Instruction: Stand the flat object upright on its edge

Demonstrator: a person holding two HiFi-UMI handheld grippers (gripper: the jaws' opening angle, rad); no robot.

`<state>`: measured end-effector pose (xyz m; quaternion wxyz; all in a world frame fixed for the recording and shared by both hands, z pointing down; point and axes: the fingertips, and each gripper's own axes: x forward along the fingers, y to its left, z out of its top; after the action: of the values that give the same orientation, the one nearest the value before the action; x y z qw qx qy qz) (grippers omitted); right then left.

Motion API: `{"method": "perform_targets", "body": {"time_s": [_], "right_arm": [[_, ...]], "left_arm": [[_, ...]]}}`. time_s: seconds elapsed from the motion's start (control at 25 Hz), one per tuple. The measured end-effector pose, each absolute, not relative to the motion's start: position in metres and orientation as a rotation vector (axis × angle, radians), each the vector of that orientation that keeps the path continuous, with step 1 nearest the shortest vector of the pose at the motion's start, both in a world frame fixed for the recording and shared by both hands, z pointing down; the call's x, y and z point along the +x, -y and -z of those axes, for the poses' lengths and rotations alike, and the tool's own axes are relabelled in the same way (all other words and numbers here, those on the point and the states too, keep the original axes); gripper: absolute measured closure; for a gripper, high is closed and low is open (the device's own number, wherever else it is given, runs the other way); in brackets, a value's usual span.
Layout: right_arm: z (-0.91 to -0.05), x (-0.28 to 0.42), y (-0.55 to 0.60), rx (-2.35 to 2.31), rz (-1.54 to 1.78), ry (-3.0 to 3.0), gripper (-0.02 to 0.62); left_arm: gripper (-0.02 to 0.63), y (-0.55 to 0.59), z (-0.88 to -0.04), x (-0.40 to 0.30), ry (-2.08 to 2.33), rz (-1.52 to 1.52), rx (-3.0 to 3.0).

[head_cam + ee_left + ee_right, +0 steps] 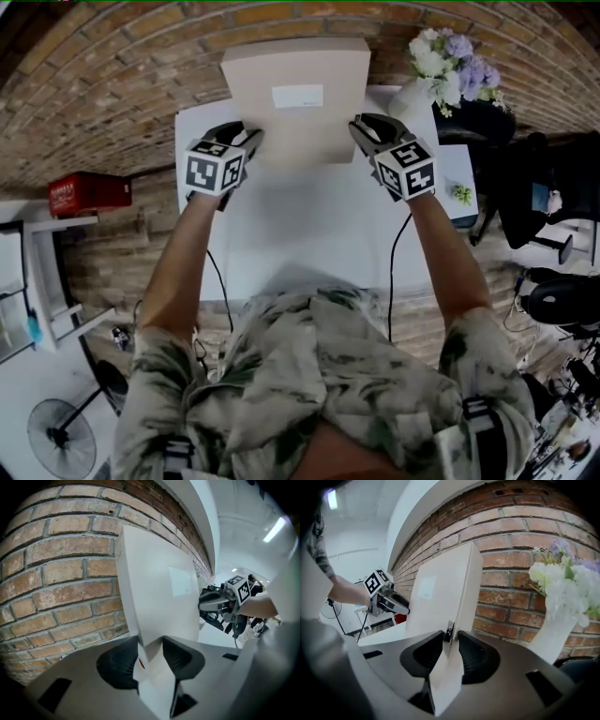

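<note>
The person's patterned shirt and both forearms fill the near part of the head view. Beyond them, the left gripper and the right gripper each take one side of the flat box at the far end of the white bench.

In the left gripper view, the fingers pinch the box's lower side edge. In the right gripper view, the fingers pinch the opposite edge, beside a small dark tag on it.

The box is raised steeply, with its labelled face toward the person and its back toward the brick wall. We cannot tell whether its bottom edge bears on the bench, or whether its top touches the wall.

We judge the step in hand to be bringing the box to vertical and settling it on its lower edge. Recommended procedure:

1. We hold both grips at matching height so that the box does not twist.
2. We seat the whole bottom edge on the bench before easing either grip.
3. We bring the box fully upright. If the narrow edge will not balance, we allow a slight lean toward the wall.
4. We loosen one side at a time, slowly, and watch for tilt.
5. We steer the right side clear of the flowers standing near the box.
</note>
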<state>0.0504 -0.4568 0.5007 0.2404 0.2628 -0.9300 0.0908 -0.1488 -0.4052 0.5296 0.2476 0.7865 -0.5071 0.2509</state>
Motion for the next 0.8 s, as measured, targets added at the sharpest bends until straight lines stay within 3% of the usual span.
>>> {"method": "perform_targets", "body": {"time_s": [0.8], "right_arm": [[-0.522, 0.029, 0.542, 0.755, 0.015, 2.520, 0.476]], "left_arm": [[0.430, 0.488, -0.551, -0.168, 1.571, -0.791, 2.132]]}}
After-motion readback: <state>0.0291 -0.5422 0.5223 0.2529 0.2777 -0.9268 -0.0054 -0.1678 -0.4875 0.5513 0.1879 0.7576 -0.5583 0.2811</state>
